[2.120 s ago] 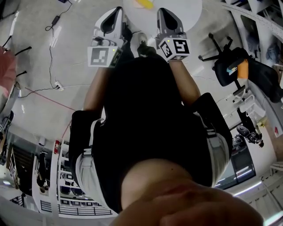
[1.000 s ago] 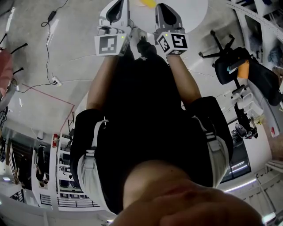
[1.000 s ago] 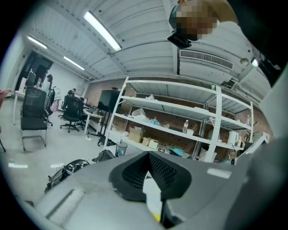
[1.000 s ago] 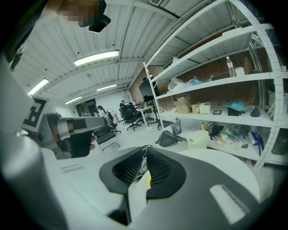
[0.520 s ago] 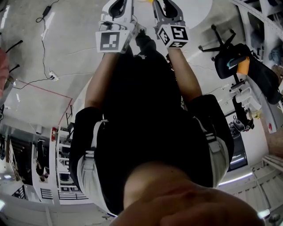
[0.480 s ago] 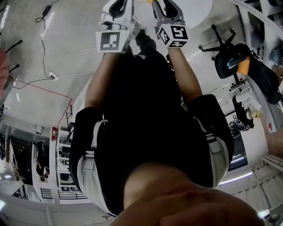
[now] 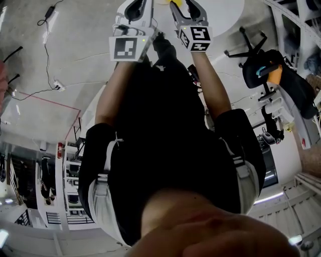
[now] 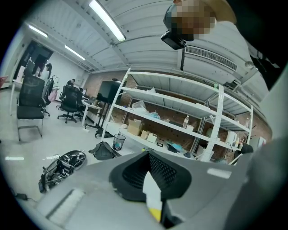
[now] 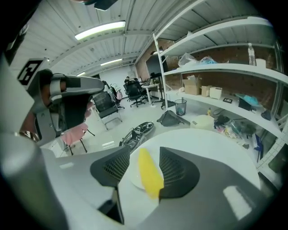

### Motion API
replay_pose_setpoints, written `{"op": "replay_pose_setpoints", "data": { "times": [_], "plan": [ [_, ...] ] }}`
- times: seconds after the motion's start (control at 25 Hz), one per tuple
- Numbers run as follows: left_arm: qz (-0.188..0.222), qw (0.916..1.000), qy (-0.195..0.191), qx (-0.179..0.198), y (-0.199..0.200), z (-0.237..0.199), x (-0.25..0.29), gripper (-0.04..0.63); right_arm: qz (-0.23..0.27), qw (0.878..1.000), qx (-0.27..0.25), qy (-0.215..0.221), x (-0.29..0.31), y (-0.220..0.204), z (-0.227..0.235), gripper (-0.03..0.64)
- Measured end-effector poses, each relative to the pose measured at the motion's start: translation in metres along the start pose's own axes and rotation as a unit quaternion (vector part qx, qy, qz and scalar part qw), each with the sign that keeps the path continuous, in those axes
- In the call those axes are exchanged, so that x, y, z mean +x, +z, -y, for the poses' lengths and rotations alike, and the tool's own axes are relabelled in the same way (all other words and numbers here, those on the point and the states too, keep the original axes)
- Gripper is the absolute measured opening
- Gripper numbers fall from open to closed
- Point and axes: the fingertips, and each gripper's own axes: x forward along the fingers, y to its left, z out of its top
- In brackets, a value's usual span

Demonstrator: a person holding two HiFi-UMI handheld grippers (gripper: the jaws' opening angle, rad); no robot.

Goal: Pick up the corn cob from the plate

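A yellow corn cob (image 9: 148,173) lies on a small white plate (image 9: 133,176) near the edge of a round white table (image 9: 216,143). My right gripper (image 9: 145,153) points down at it. Its jaws have just been opening and now stand open, one black pad on each side of the cob, neither pressing on it. In the head view the right gripper (image 7: 184,4) sits at the top edge, with a bit of the cob (image 7: 175,3) beside its fingers. My left gripper (image 7: 136,6) is alongside to the left. In its own view the left gripper (image 8: 150,179) looks shut, with a thin white and yellow sliver between the pads.
Metal shelving (image 9: 225,72) with boxes and bottles stands behind the table. Black bags (image 9: 139,130) and a waste bin (image 9: 181,107) are on the floor. Nearby are an office chair (image 7: 261,70), a chair with pink cloth (image 9: 74,134) and floor cables (image 7: 47,30).
Both grippers have shifted towards the table at the top of the head view. The right gripper's fingers have spread apart; the left gripper's have stayed together.
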Motion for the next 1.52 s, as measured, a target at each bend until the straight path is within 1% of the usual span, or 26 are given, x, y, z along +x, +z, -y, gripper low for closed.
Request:
{"op": "replay_pose_setpoints", "data": {
  "times": [0.16,0.32,0.56,0.84,1.2,1.52],
  "plan": [
    [-0.008,0.9999,-0.007,0.000,-0.006,-0.005,0.006,0.002,-0.028,0.999,-0.006,0.015,0.016,-0.014,0.000,0.238],
    [-0.011,0.9999,-0.010,-0.009,-0.006,-0.010,0.014,0.002,-0.052,0.998,-0.028,0.019,0.032,-0.024,0.001,0.260],
    [-0.019,0.9995,-0.014,-0.020,-0.013,-0.014,0.020,0.002,-0.078,0.996,-0.037,0.027,0.051,-0.039,0.004,0.289],
    [-0.030,0.9989,-0.013,-0.032,-0.021,-0.021,0.022,0.002,-0.110,0.991,-0.064,0.038,0.069,-0.053,0.001,0.328],
    [-0.037,0.9985,-0.014,-0.037,-0.031,-0.022,0.026,0.002,-0.134,0.985,-0.097,0.041,0.083,-0.063,0.002,0.337],
    [-0.040,0.9982,-0.008,-0.045,-0.033,-0.032,0.027,0.002,-0.163,0.980,-0.104,0.052,0.095,-0.074,-0.003,0.333]
  ]
}}
